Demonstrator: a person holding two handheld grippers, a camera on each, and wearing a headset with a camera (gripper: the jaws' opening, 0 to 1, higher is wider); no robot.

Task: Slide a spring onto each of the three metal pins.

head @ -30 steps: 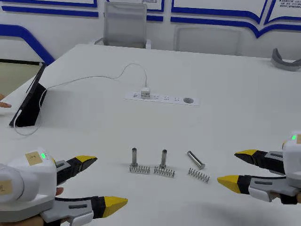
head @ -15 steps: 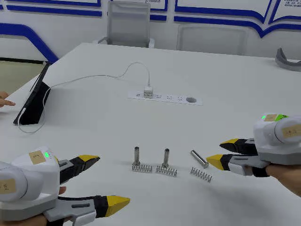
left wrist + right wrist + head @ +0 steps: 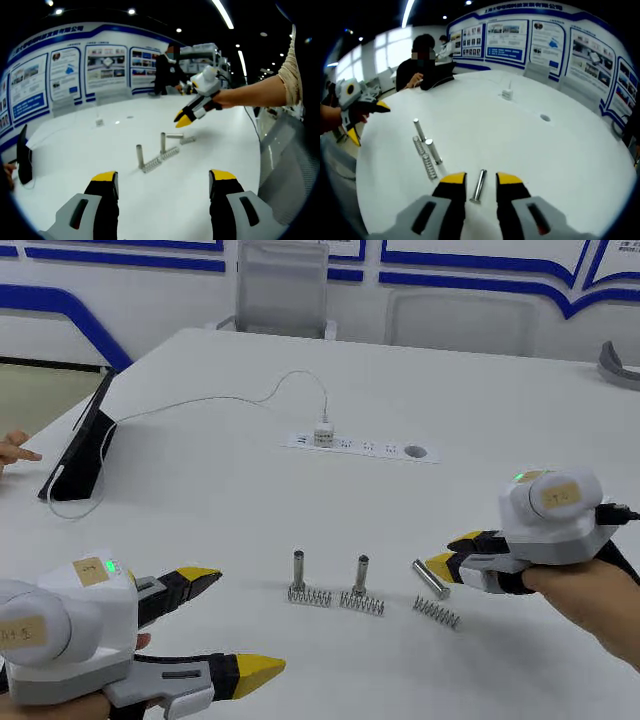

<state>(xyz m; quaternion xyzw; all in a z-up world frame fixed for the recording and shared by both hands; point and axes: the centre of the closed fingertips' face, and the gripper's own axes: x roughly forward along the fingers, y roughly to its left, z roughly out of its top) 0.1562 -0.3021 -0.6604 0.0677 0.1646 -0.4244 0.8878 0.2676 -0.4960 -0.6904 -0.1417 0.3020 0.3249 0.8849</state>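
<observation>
Two metal pins stand upright on the white table (image 3: 220, 490), one at the left (image 3: 298, 568) and one in the middle (image 3: 361, 573). A third pin (image 3: 431, 579) lies flat to their right. A spring lies in front of each pin: left (image 3: 310, 596), middle (image 3: 361, 604), right (image 3: 437, 613). My right gripper (image 3: 450, 552) is open, its yellow tips just right of the lying pin. In the right gripper view that pin (image 3: 480, 185) lies between the parted jaws of the right gripper (image 3: 481, 178), untouched. My left gripper (image 3: 230, 625) hangs open and empty at the near left, well short of the pins (image 3: 140, 155).
A white power strip (image 3: 365, 447) with a plugged charger and cable lies mid-table. A dark tablet (image 3: 75, 455) leans at the left edge, with a person's hand (image 3: 12, 452) beside it. Chairs (image 3: 280, 285) stand beyond the far edge. A grey headset (image 3: 620, 365) rests at the far right.
My right gripper has moved left and up to the lying pin, its jaws narrower around it. The left gripper has barely moved. The camera has shifted slightly.
</observation>
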